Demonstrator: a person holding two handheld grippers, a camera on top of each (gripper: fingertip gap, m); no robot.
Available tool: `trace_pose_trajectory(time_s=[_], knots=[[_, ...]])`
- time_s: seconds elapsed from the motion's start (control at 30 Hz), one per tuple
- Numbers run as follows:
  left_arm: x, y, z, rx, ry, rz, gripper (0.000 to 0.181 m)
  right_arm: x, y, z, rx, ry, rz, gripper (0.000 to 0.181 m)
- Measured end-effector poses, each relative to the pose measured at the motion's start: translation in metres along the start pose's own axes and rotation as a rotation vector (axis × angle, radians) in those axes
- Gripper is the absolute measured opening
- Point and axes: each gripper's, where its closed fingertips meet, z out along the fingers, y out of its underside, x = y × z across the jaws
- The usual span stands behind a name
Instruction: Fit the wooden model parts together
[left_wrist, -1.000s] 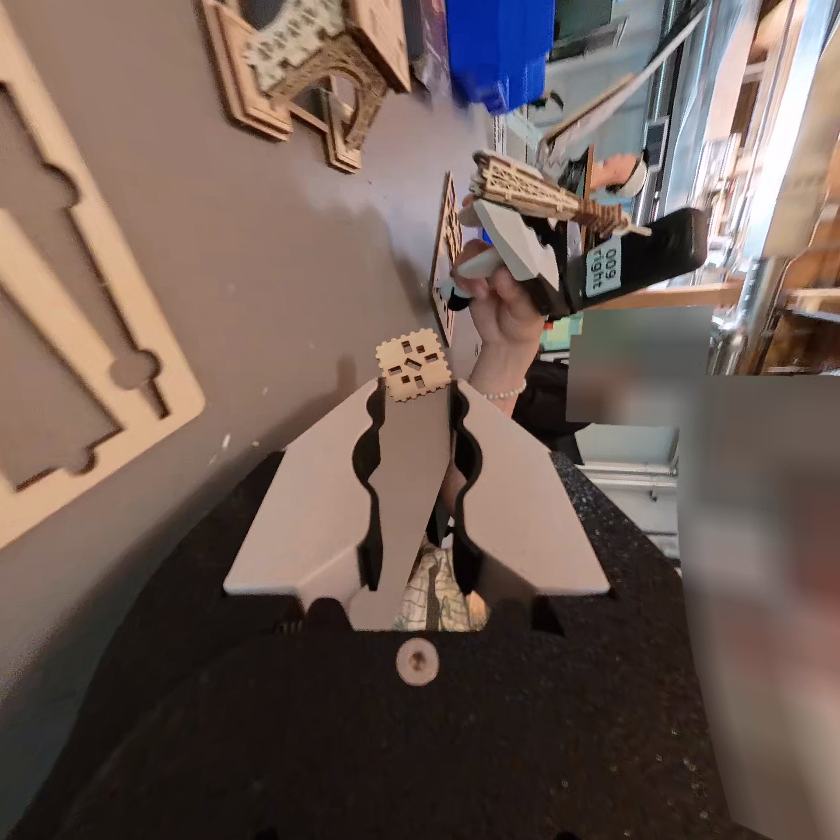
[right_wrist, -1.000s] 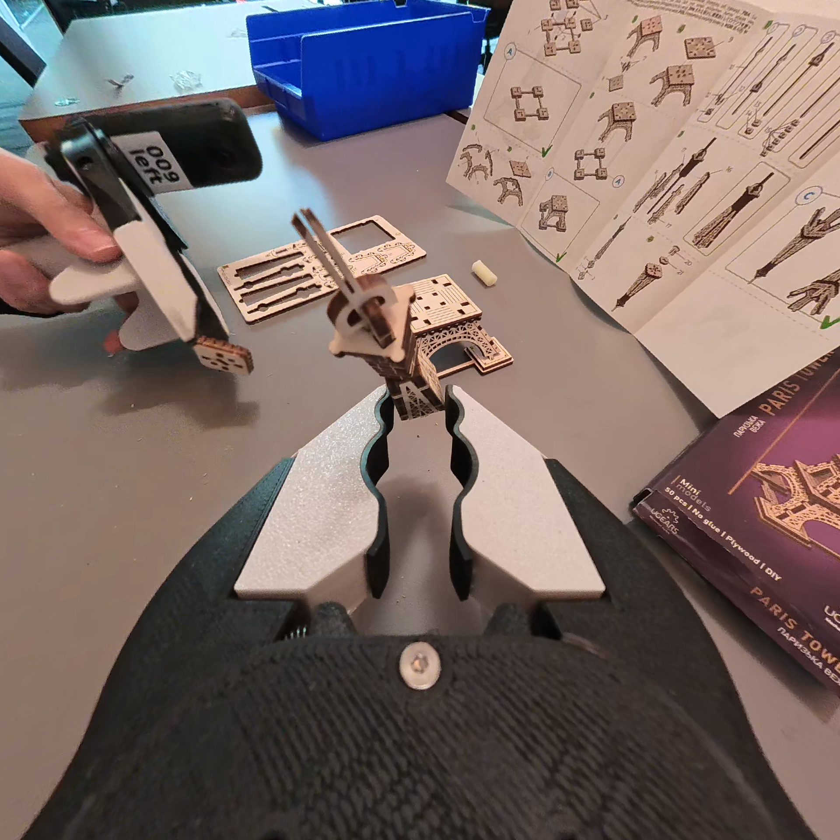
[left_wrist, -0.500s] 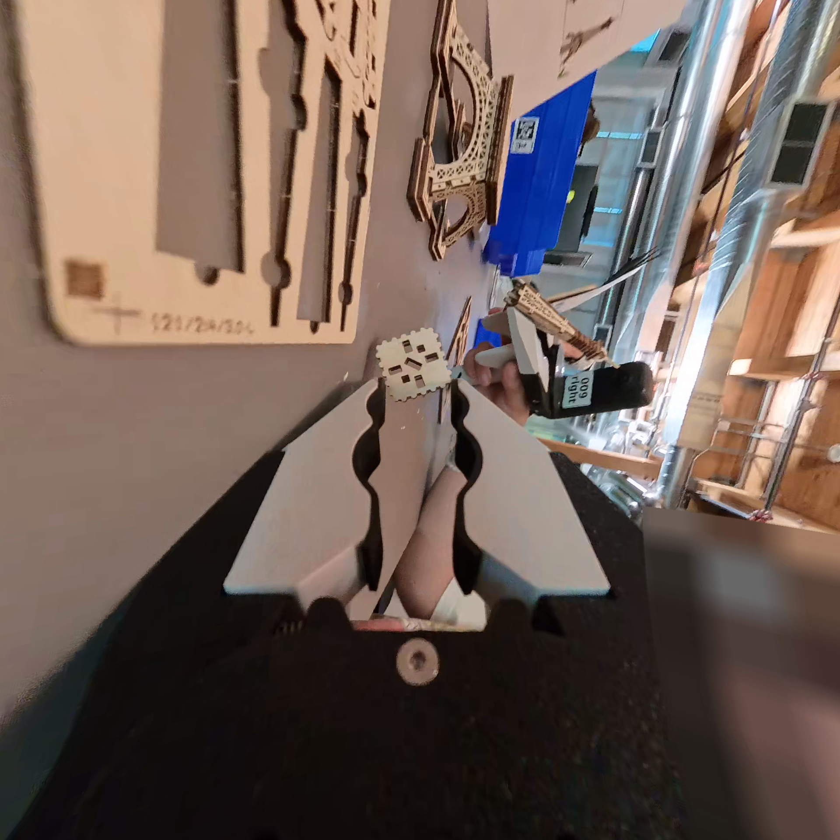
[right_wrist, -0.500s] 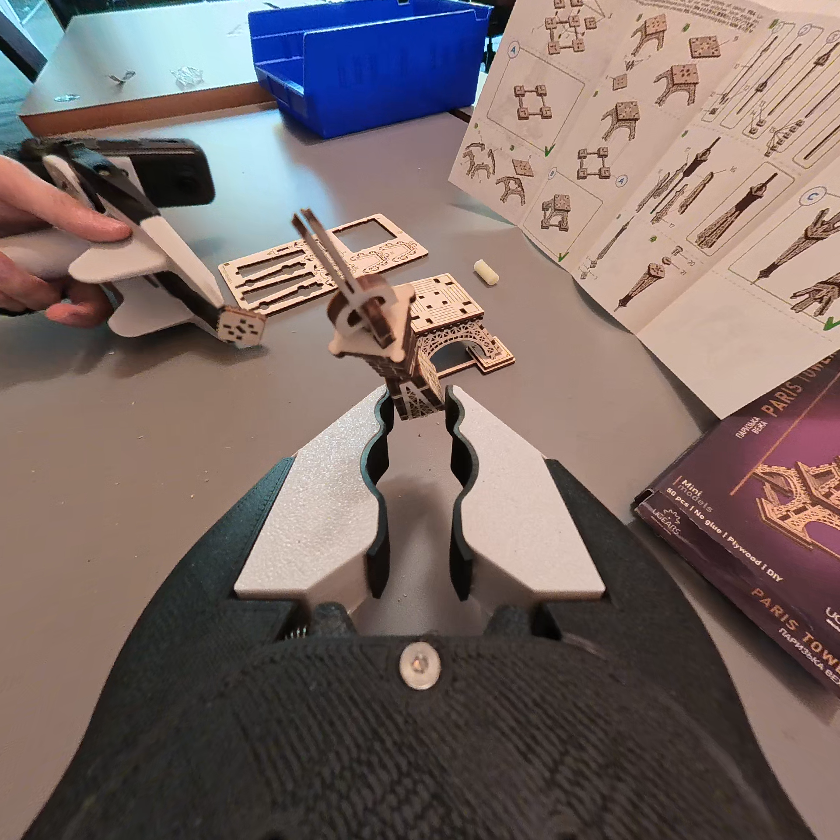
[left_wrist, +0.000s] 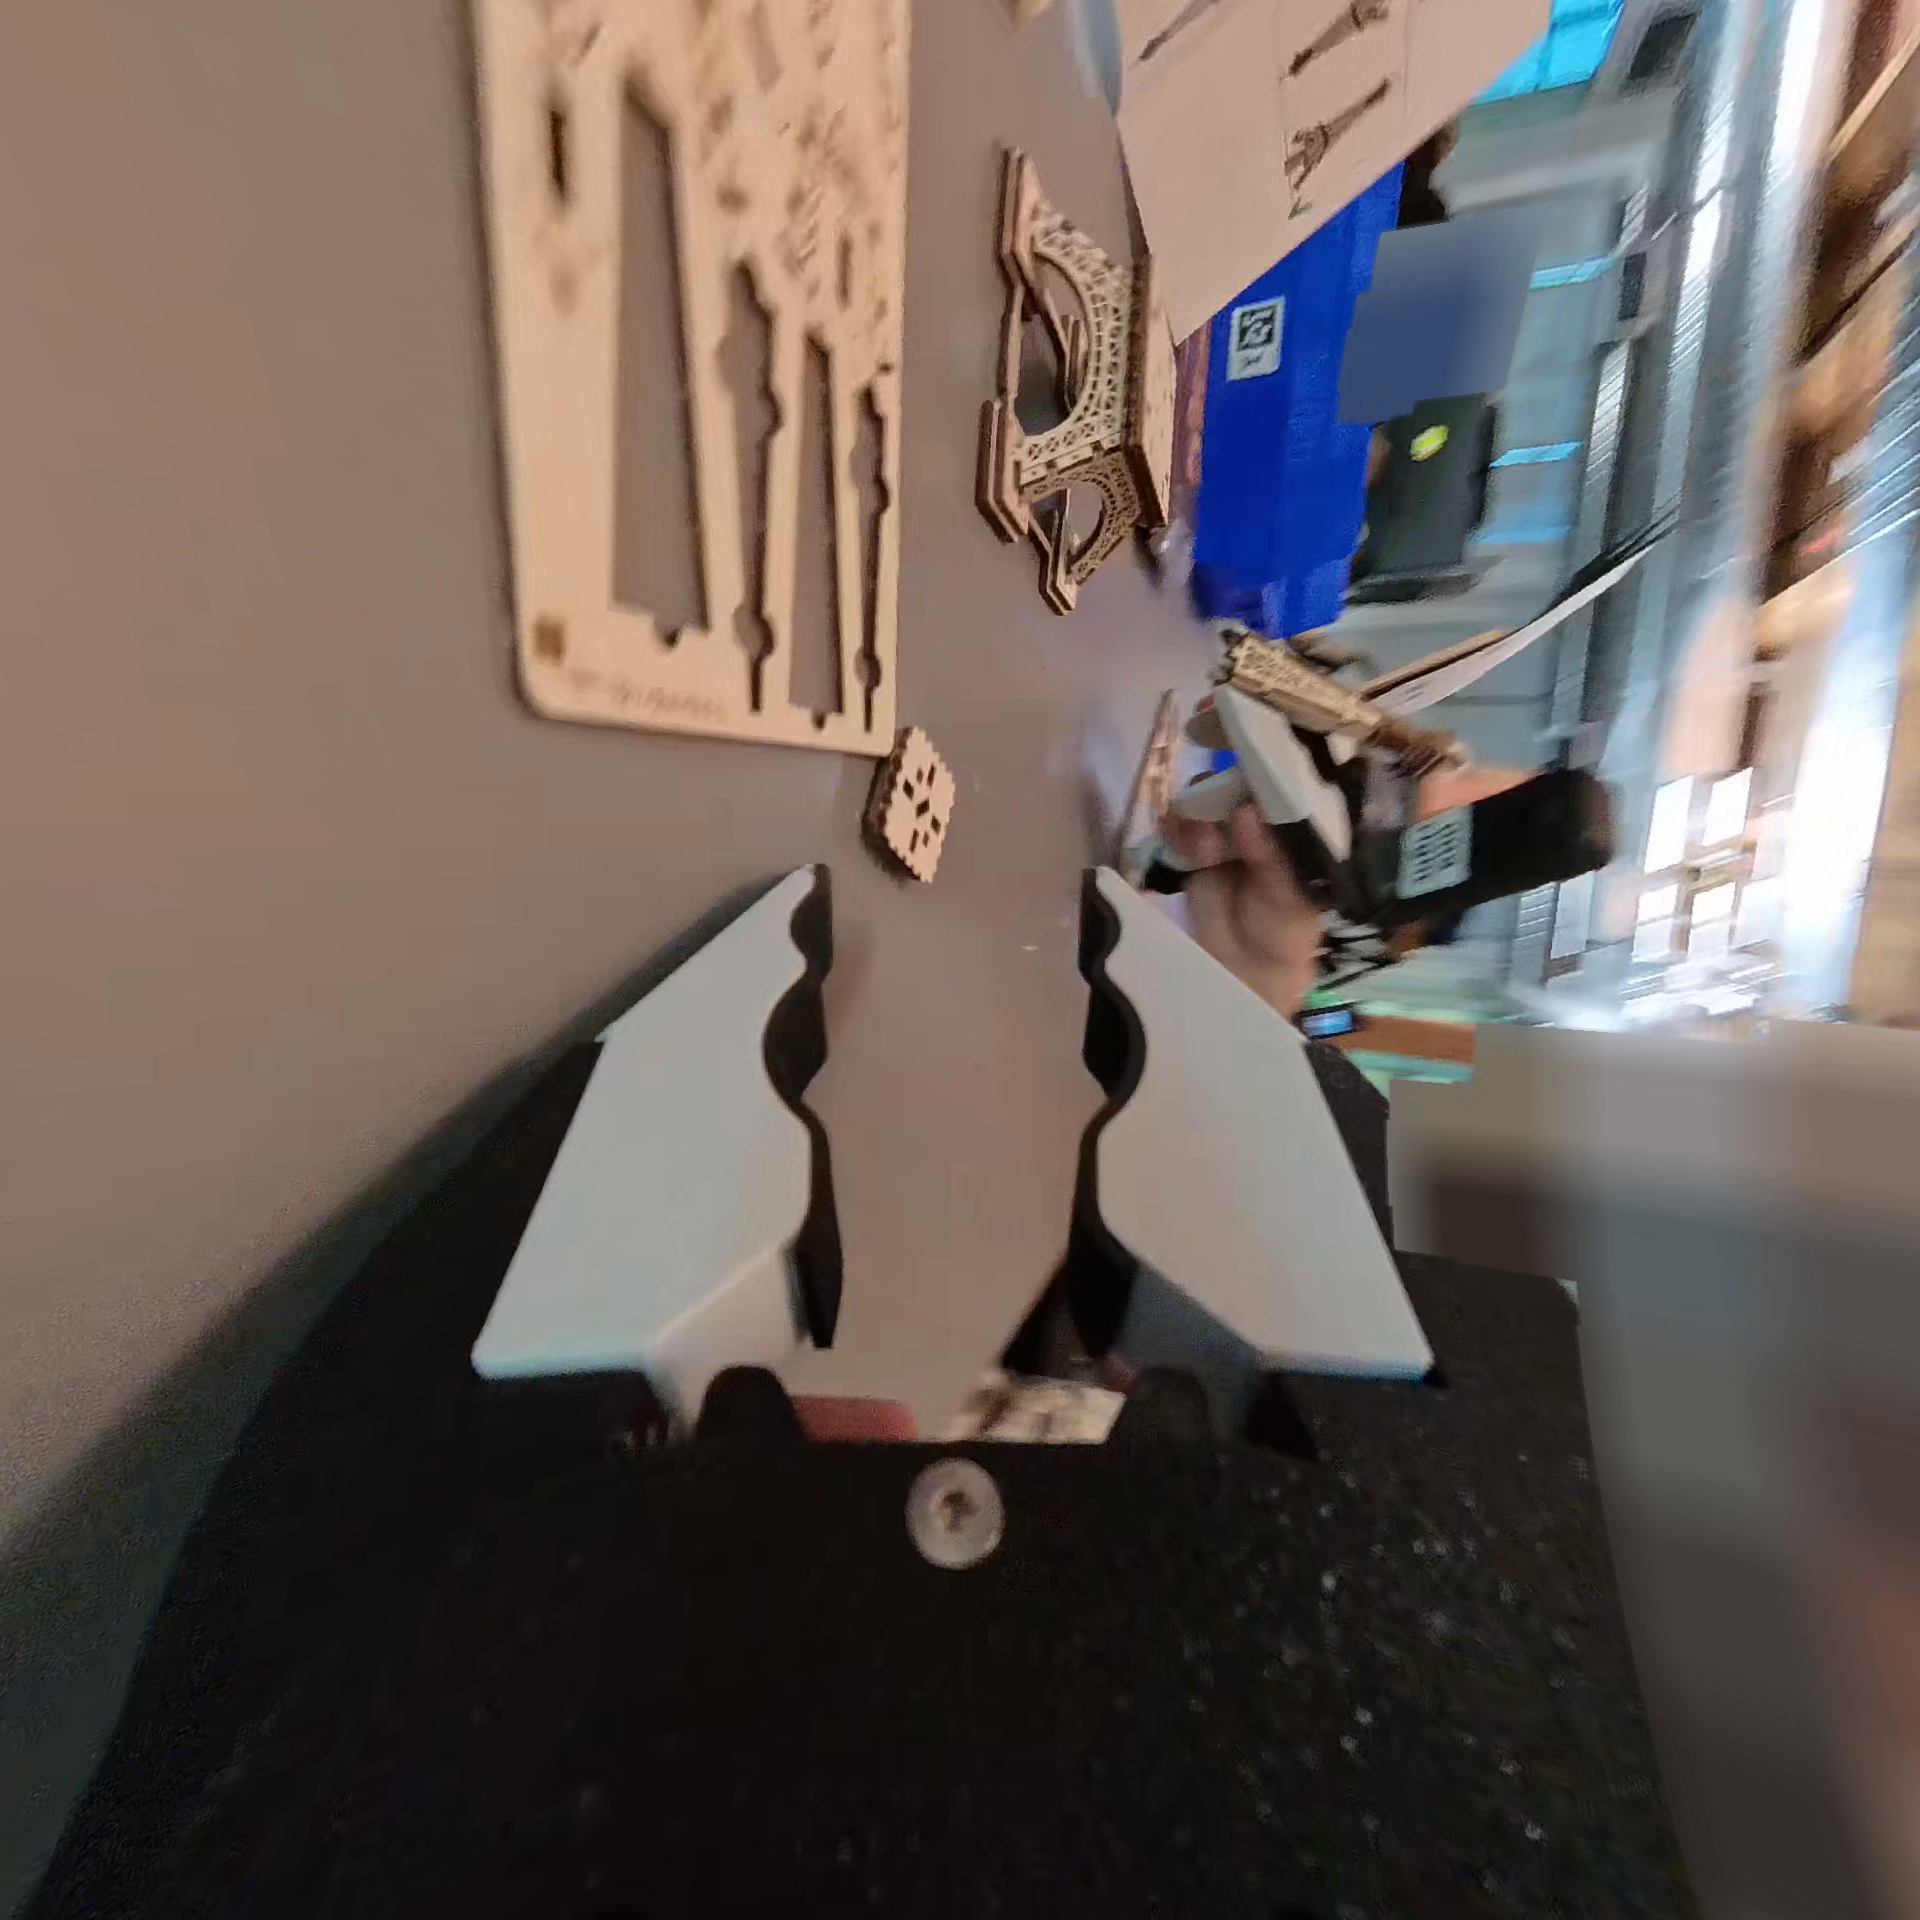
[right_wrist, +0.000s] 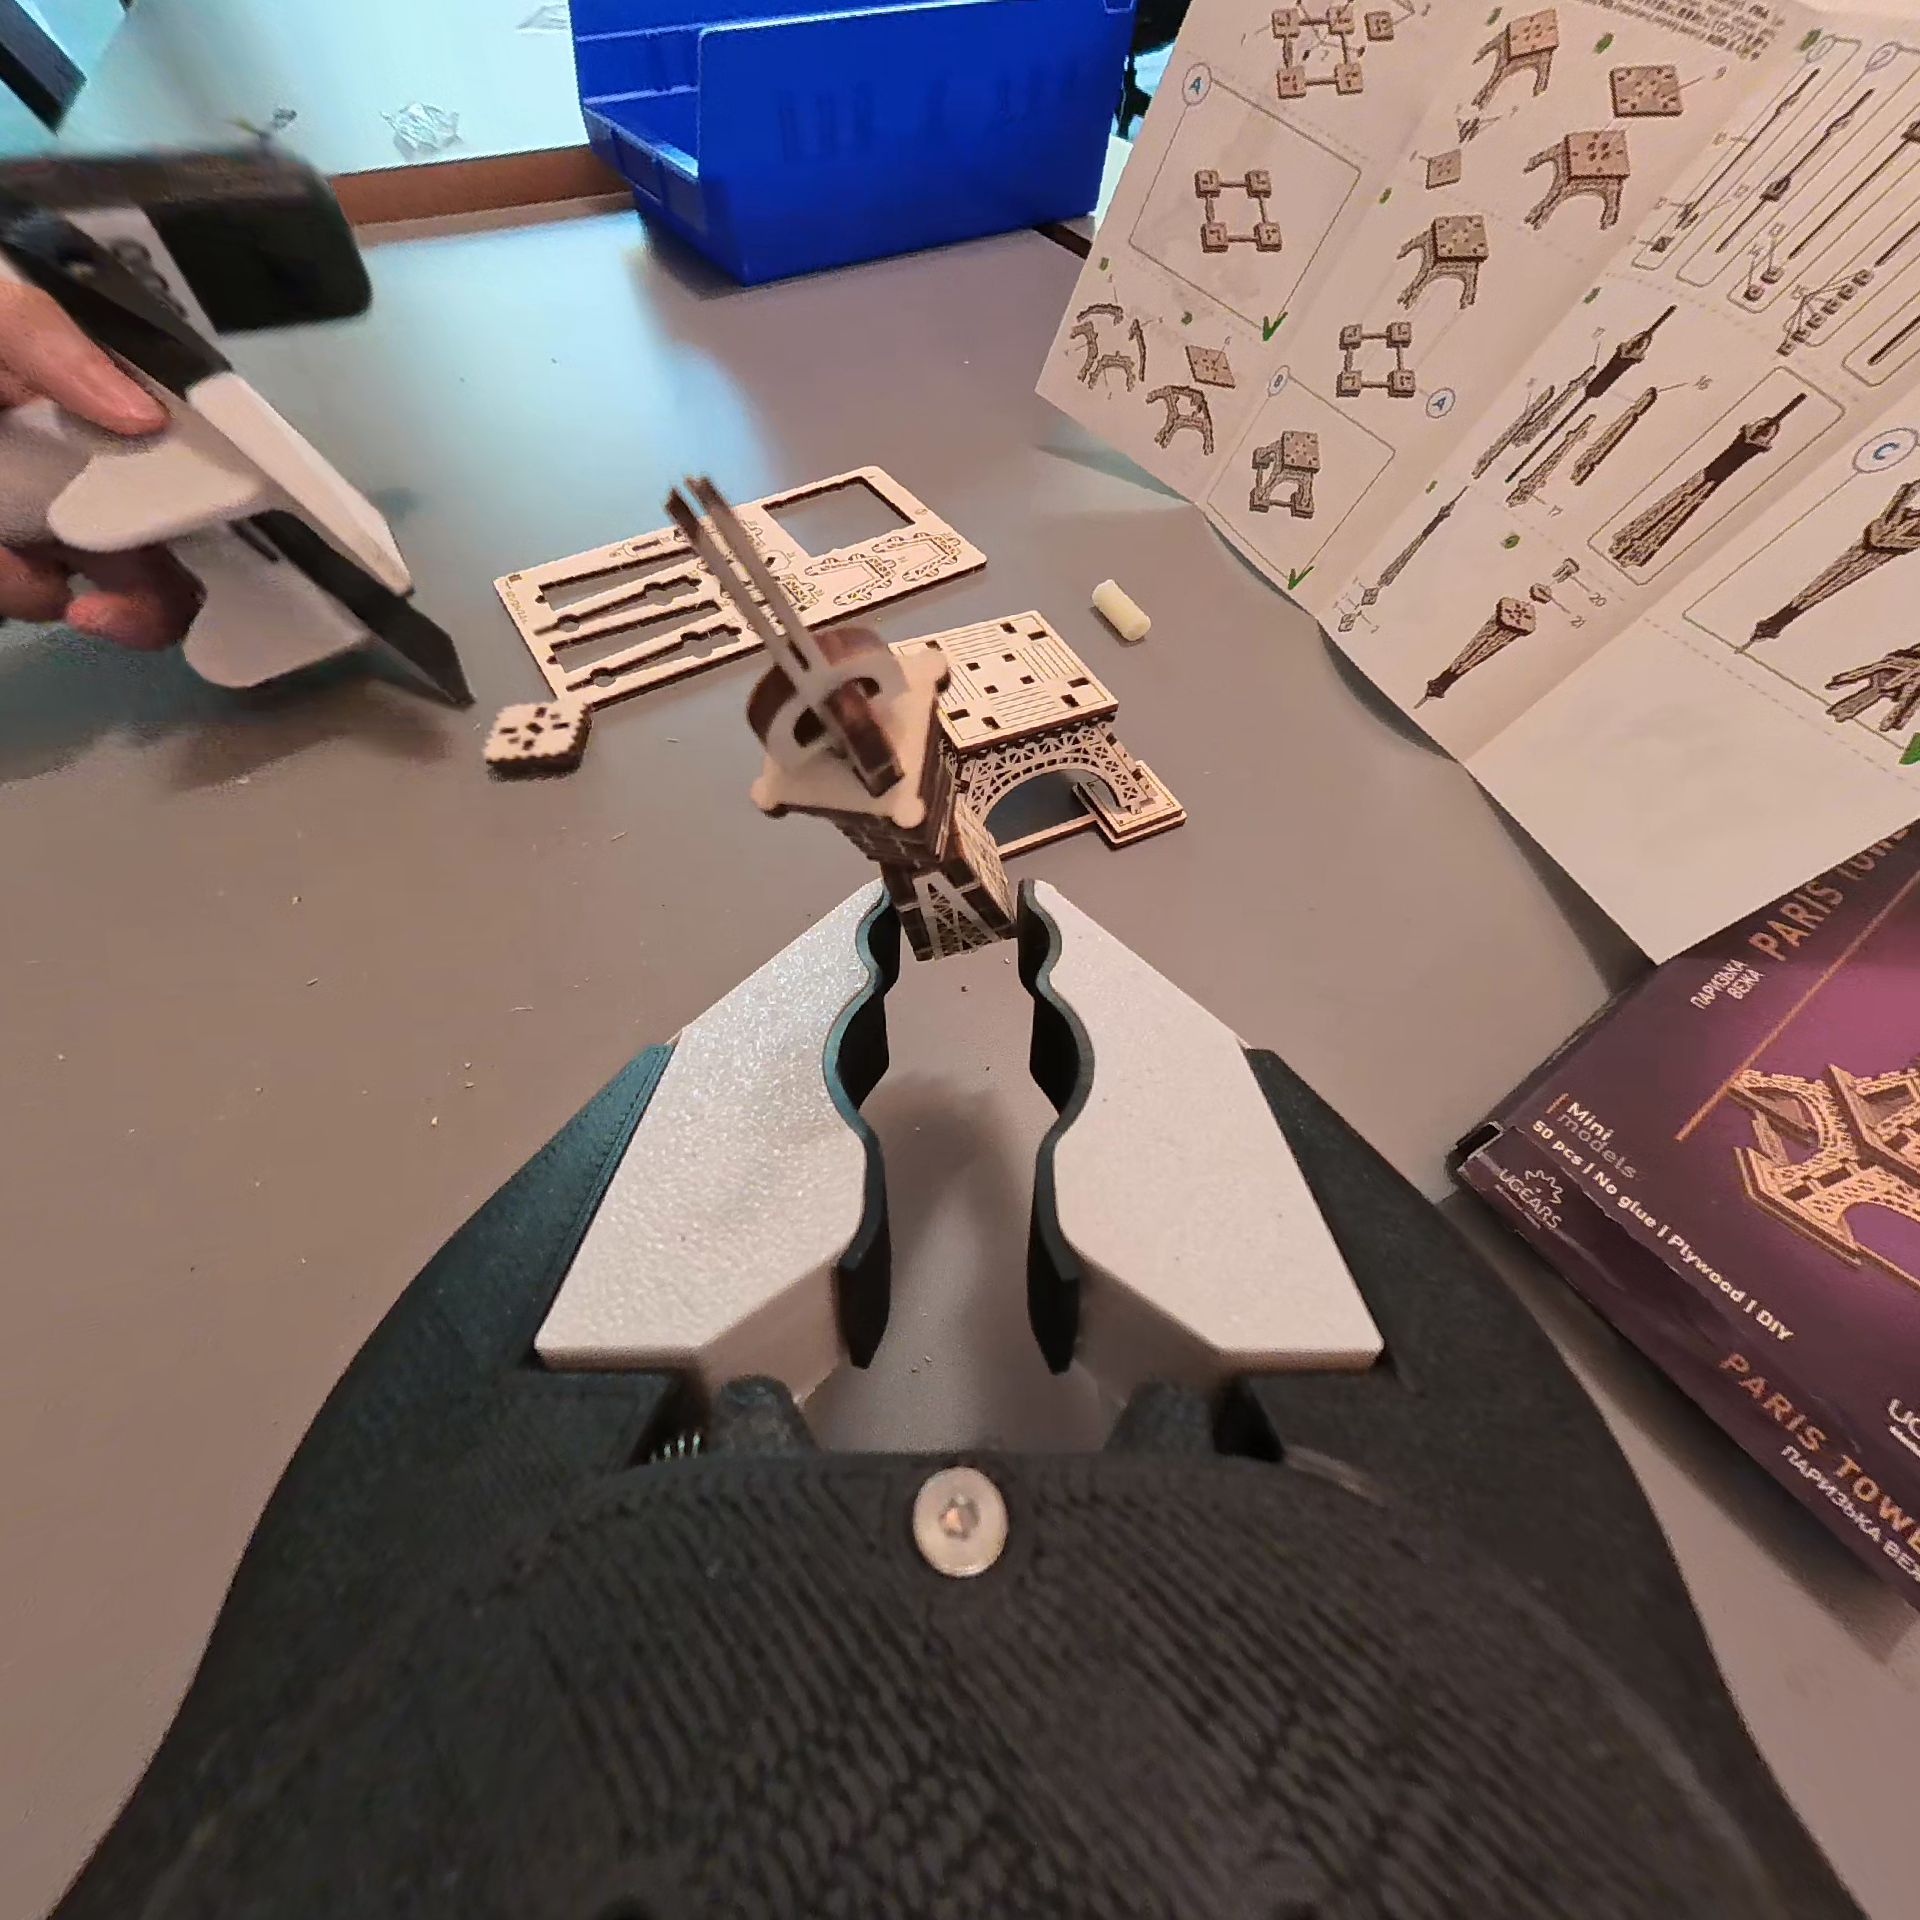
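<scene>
My left gripper (left_wrist: 954, 883) is open and empty. The small square wooden plate (left_wrist: 912, 804) with cut slots lies on the grey table just beyond its fingertips; it also shows in the right wrist view (right_wrist: 538, 734), below the left gripper (right_wrist: 436, 675). My right gripper (right_wrist: 954, 902) is shut on the wooden tower upper section (right_wrist: 914, 821), holding it by its lower end, spire pointing up and away. It shows in the left wrist view (left_wrist: 1320, 698) too, held in the air. The arched tower base (right_wrist: 1039, 717) stands on the table behind it.
An emptied plywood parts sheet (right_wrist: 727, 603) lies beyond the plate. A blue bin (right_wrist: 852, 125) stands at the back. An unfolded instruction sheet (right_wrist: 1507, 364) and the purple kit box (right_wrist: 1745, 1226) lie at the right. A small pale cylinder (right_wrist: 1120, 609) lies near the base.
My left gripper opened and let go of the small square plate, which now lies on the table. The right gripper kept still with the tower section.
</scene>
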Motion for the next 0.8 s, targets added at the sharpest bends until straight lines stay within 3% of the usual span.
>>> trace_pose_trajectory(time_s=[0.1,0.17,0.2,0.27,0.33,0.4,0.47,0.6,0.7,0.8], knots=[[0.021,0.007,0.000,-0.065,-0.080,0.527,0.057,0.001,-0.001,0.000,0.004,0.001,0.006,0.020],[0.008,0.004,0.000,-0.104,-0.346,0.921,0.065,0.001,0.000,0.000,0.001,0.002,0.006,0.020],[-0.001,-0.001,-0.003,-0.113,-0.491,1.034,0.068,0.001,0.000,0.000,-0.001,0.002,0.004,0.020],[-0.007,0.001,-0.002,-0.148,-0.599,1.060,0.069,0.000,0.001,0.001,-0.008,0.001,-0.001,0.020],[0.001,0.014,0.010,-0.179,-0.497,0.977,0.060,-0.001,0.001,0.001,-0.012,0.001,-0.005,0.020],[-0.006,0.012,0.014,-0.197,-0.553,0.941,0.064,0.000,0.001,0.001,-0.011,0.001,-0.004,0.020],[-0.017,0.009,0.015,-0.223,-0.634,0.940,0.052,0.000,0.001,0.001,-0.008,0.001,-0.002,0.020],[-0.019,0.013,0.024,-0.247,-0.638,0.911,0.028,0.000,0.001,0.001,-0.007,0.000,-0.002,0.020],[-0.015,0.013,0.027,-0.275,-0.670,1.011,0.022,0.000,0.001,0.001,-0.006,0.000,0.001,0.020],[0.007,0.001,0.032,-0.210,-0.716,1.312,0.022,0.000,0.000,0.000,-0.002,-0.001,0.003,0.020]])
